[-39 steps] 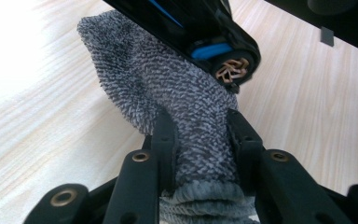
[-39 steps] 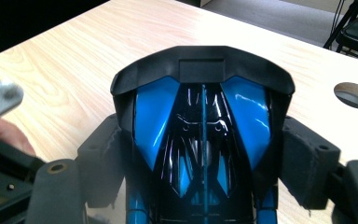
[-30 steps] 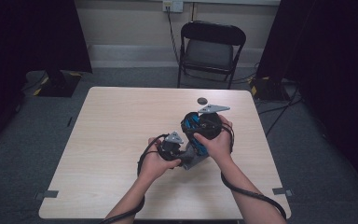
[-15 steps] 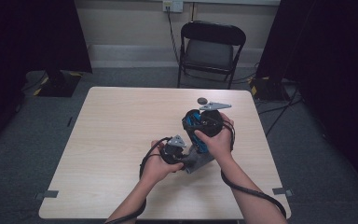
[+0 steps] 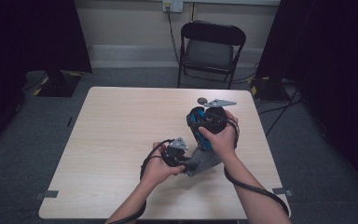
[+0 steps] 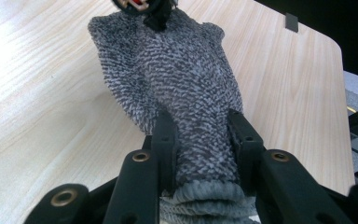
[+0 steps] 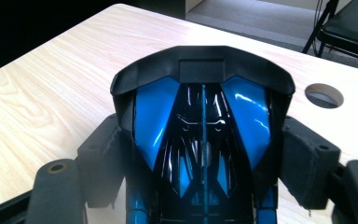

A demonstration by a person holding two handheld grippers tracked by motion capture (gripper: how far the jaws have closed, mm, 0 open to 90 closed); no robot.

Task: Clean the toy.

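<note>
High view: person's two hands meet over the right-centre of the table [image 5: 121,140]. Left gripper [image 5: 182,161] clamps one end of a grey sock [image 5: 204,162] that lies flat on the tabletop. Right gripper [image 5: 200,133] holds a blue-and-black toy car [image 5: 201,125] upright, just above the sock's far end. Sock's long axis runs from the left gripper toward the right one. A round hole in the table [image 5: 202,100] sits just beyond the car.

Left gripper view: jaws narrow, pinched on the sock [image 6: 186,88] at its ribbed cuff. Sock stretches straight away from the jaws; the other gripper's tip [image 6: 156,16] touches its far end.

Right gripper view: jaws stand wide, pressed on both flanks of the toy car [image 7: 203,126], its long axis in line with the jaws, dark end pointing away. Table hole [image 7: 324,95] off to the right.

Judgement: next move turns on car-to-sock alignment; the right hand carries the car, the left anchors the cuff, and whether the cuff mouth is open I cannot tell.
</note>
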